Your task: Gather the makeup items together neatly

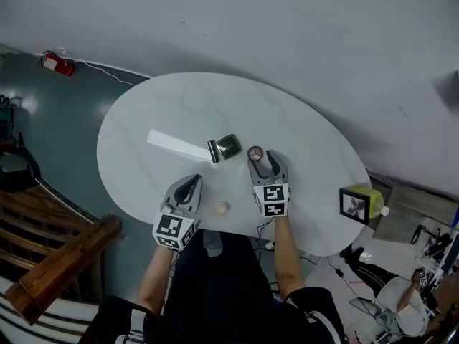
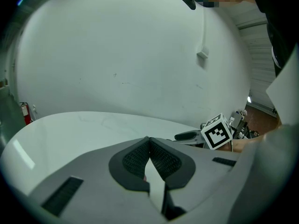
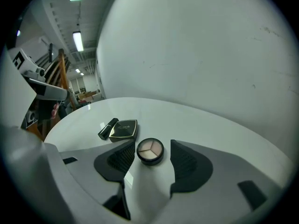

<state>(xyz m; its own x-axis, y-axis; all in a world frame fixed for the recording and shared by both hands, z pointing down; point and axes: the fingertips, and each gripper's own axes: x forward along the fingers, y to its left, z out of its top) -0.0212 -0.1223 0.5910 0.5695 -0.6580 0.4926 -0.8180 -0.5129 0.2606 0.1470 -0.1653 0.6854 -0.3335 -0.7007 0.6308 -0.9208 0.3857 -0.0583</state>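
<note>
On the white oval table (image 1: 179,106) a black lipstick tube (image 1: 213,151) lies against a square black-and-gold compact (image 1: 229,146). A round eyeshadow compact (image 1: 255,153) sits just right of them. My right gripper (image 1: 265,160) is open, and the round compact (image 3: 149,151) rests on the table between its fingertips (image 3: 125,157), apart from the pads. The square compact (image 3: 123,129) and lipstick (image 3: 107,129) lie beyond, to the left. A beige sponge (image 1: 223,208) sits near the table's front edge between the grippers. My left gripper (image 1: 193,181) is shut with nothing in it (image 2: 148,140).
A yellow-green box with a black face (image 1: 361,203) stands at the table's right edge. A bright light reflection (image 1: 176,145) crosses the tabletop left of the lipstick. Wooden steps (image 1: 50,264) and a red extinguisher (image 1: 57,64) are on the floor to the left.
</note>
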